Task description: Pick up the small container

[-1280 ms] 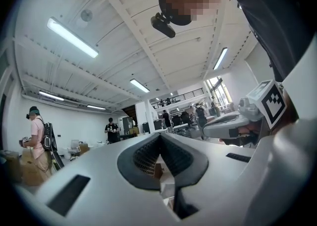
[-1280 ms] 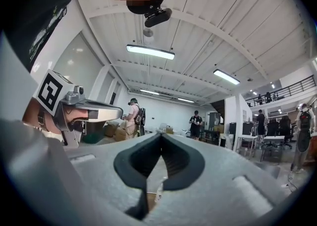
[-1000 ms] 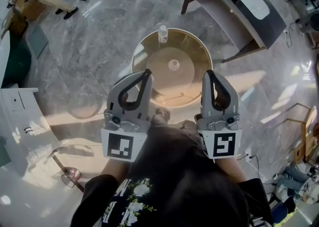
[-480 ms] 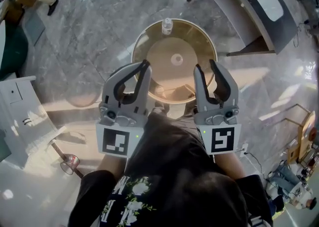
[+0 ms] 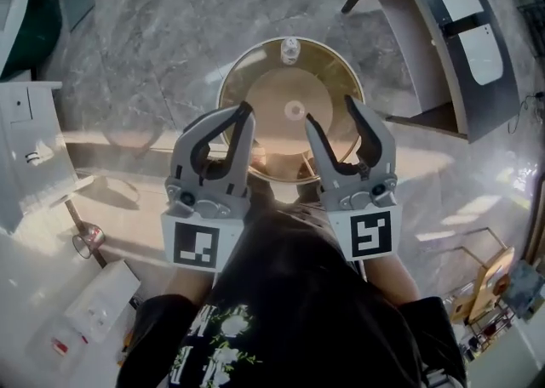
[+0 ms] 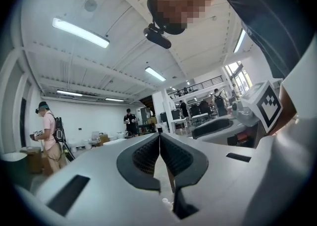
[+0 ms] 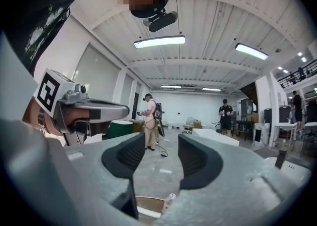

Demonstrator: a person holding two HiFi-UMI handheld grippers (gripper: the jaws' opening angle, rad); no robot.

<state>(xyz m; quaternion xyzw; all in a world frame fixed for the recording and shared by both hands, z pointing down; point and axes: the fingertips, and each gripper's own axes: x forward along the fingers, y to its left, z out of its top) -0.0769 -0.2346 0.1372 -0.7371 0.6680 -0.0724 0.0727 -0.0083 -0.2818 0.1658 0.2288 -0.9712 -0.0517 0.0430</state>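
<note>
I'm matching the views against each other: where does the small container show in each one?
Head view: small container at the round table's far rim.
Left gripper view: cannot make it out.
Right gripper view: small container at bottom centre, on the round table.
Shared landmark: the round table.

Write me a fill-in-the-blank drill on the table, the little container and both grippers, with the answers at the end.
The small container stands at the ____ edge of the table, the edge away from the person.
The top of the table is ____ in shape.
Open or shut: the left gripper is ____.
Open or shut: the right gripper is ____, with nothing between its jaws.
Missing words: far; round; shut; open.
Note: the right gripper's jaws have just been opening.
</note>
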